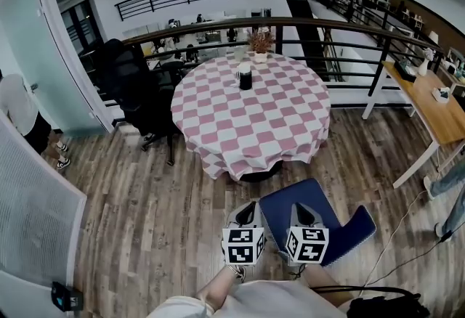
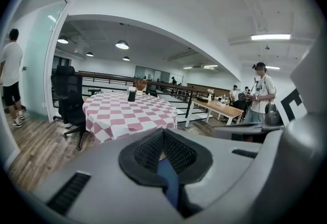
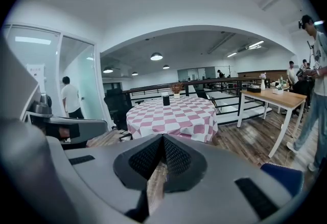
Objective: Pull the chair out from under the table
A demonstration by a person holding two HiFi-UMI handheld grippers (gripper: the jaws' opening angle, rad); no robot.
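Note:
The blue chair stands on the wood floor just in front of me, clear of the round table with its pink and white checked cloth. Both grippers hover side by side over the chair's near left part. In the head view my left gripper is at the seat's left edge and my right gripper is above the seat. The left gripper has its pads together, with a strip of blue behind them. My right gripper also has its pads together, with floor behind them; the chair shows at the lower right.
A black cup and a potted plant stand on the table. A black office chair is at its left, a railing behind, a wooden table at right. One person stands left, another right.

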